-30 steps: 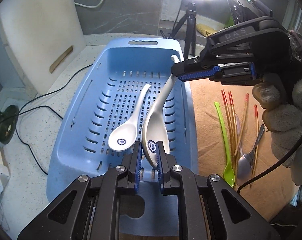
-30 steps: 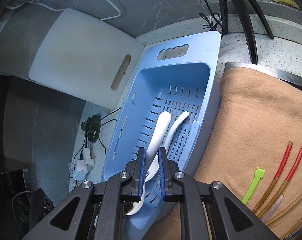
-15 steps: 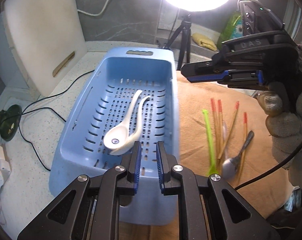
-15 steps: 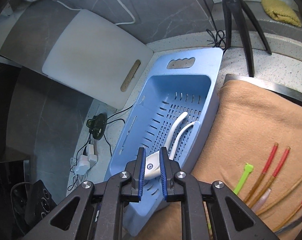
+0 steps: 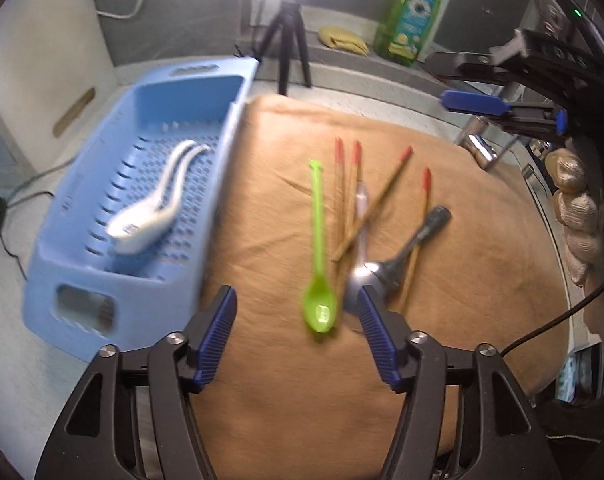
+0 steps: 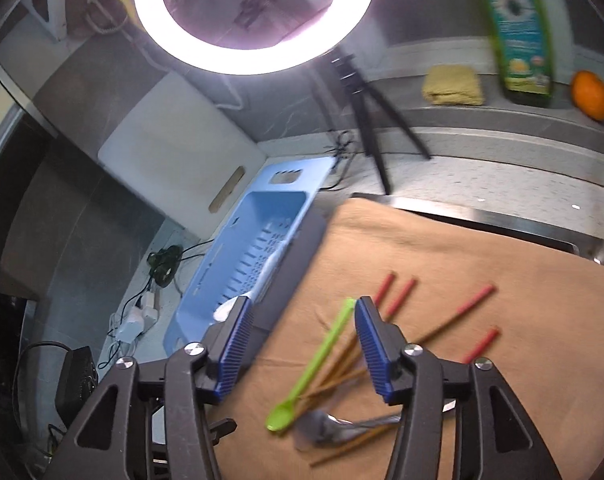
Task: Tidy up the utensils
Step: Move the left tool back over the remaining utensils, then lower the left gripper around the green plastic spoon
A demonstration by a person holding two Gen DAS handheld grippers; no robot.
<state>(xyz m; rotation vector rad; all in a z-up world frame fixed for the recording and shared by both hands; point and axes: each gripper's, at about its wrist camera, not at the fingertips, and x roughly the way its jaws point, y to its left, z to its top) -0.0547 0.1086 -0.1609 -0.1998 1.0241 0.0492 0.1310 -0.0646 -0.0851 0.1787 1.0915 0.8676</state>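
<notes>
A blue perforated basket (image 5: 81, 280) holds two white ceramic spoons (image 5: 149, 216); it also shows in the right wrist view (image 6: 237, 256). On the brown cloth (image 5: 482, 280) lie a green plastic spoon (image 5: 318, 248), a metal spoon (image 5: 398, 256), a clear plastic spoon and several red-tipped chopsticks (image 5: 386, 184). My left gripper (image 5: 295, 334) is open and empty, low over the cloth near the green spoon's bowl. My right gripper (image 6: 299, 342) is open and empty above the green spoon (image 6: 314, 364); it also shows at the upper right of the left wrist view (image 5: 468, 84).
A white cutting board (image 6: 173, 152) leans on the back wall left of the basket. A ring light on a tripod (image 5: 287, 36), a green soap bottle (image 5: 408, 12), a yellow sponge (image 6: 452, 84) and an orange (image 6: 590, 94) stand at the back. Cables and plugs (image 6: 141, 312) lie left of the basket.
Both grippers have opened and let go of the white spoon, which now lies in the basket beside the other. Both have moved right, from over the basket to over the cloth.
</notes>
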